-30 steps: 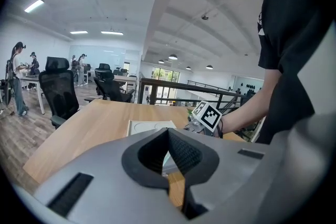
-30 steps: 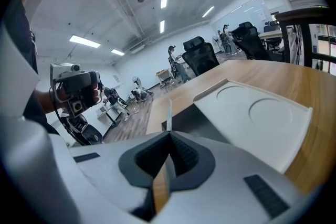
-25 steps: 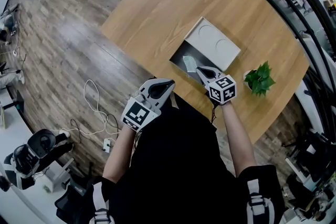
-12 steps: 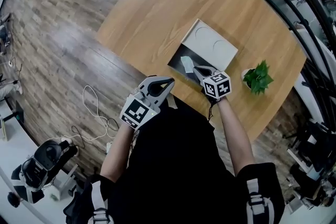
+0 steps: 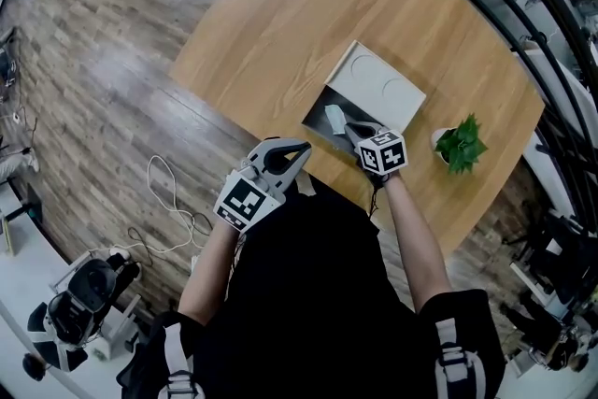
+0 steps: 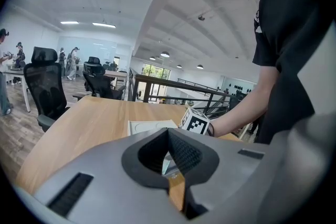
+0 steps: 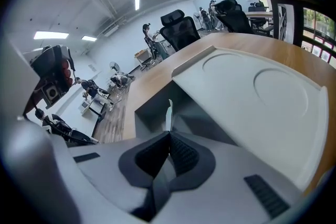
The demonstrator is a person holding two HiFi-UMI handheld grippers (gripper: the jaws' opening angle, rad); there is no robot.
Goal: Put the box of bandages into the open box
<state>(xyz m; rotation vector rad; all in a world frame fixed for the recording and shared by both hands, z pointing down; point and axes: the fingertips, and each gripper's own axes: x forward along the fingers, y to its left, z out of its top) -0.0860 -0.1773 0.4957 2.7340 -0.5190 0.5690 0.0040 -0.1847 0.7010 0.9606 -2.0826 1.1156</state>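
Status: bandage box (image 5: 334, 119) hangs edge-on over the dark cavity of the open box (image 5: 315, 110), not yet resting inside as far as I can tell. Right gripper (image 5: 348, 129) pinches its near end, jaws closed almost fully on the thin carton. In the right gripper view it's a pale sliver poking past the pads, pointing down into the cavity. Thin-edge hold plus the nose-down tilt probably lets it slide in without catching the walls. Lid (image 5: 381, 87) is folded back flat on the table (image 5: 280, 23), so the opening is clear on the near side. Left gripper (image 5: 299, 149) sits back by the person's body at the table edge, jaws together with nothing between them. Likely parked since one hand is enough. Small plant (image 5: 461, 142) stands right of the open box, well apart and no obstacle.
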